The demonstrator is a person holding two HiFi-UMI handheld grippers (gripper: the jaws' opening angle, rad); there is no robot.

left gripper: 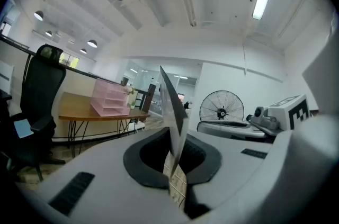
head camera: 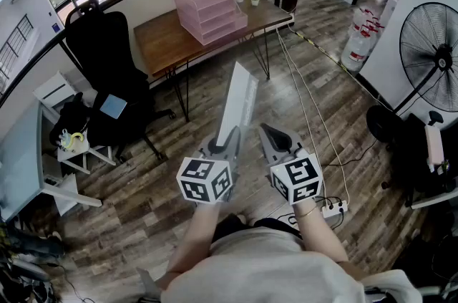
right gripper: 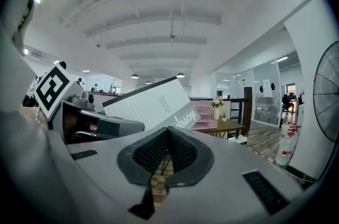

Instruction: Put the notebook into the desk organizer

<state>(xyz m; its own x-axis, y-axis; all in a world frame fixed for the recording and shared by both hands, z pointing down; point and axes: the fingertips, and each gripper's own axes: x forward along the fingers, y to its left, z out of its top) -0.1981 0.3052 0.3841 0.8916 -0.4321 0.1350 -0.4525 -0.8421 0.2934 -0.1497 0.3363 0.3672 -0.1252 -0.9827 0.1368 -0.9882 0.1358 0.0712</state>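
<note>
Notebook up in your left gripper (head camera: 229, 142) — clear of the desk.
You've got the jaws clamped tight on the notebook (head camera: 240, 99), bottom edge pinched, standing upright over the wooden floor (head camera: 143, 201). Your right gripper (head camera: 275, 140) sits just beside it, closed on nothing. The pink desk organizer (head camera: 210, 11) stands on the tabletop (head camera: 161, 44), right half, near its far edge — well apart from the notebook.

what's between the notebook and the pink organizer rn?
Head view: just bare wood floor, then the desk front edge. Nothing else stands between the notebook, clamped in the left gripper, and the organizer.
</note>
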